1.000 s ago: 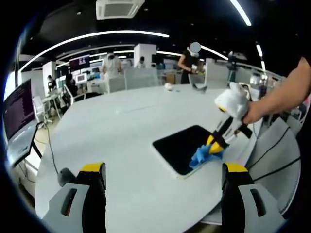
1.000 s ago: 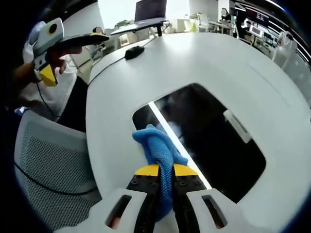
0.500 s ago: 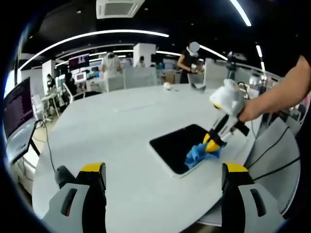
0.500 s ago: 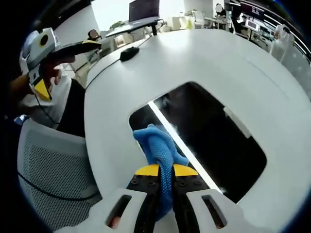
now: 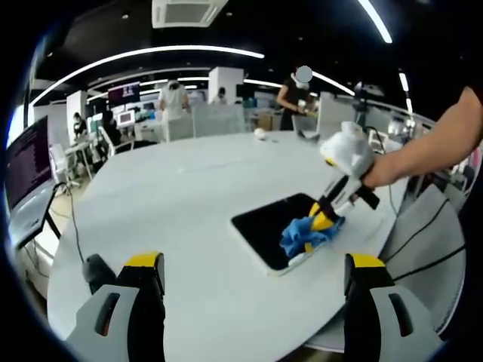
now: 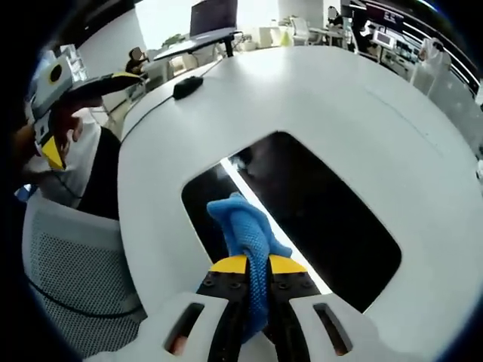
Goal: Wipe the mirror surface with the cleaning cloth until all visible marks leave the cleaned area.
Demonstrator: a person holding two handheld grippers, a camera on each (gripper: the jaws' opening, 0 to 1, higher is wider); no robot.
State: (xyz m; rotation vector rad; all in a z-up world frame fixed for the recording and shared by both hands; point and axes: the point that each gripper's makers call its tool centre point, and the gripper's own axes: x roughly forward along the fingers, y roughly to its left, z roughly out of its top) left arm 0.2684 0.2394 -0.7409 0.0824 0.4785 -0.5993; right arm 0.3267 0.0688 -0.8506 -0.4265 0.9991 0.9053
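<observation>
Clamping the blue cleaning cloth point(image 6: 246, 235) between its jaws, the right gripper point(image 6: 251, 265) presses the wad onto the dark mirror point(image 6: 332, 219) just ahead of its tips, near the mirror's closer edge. Wiping looks under way: glass beyond the cloth reflects a ceiling light, and whether marks remain is too fine to tell. The left gripper point(image 5: 249, 271) hovers apart, jaws spread, over the white table point(image 5: 173, 204).
</observation>
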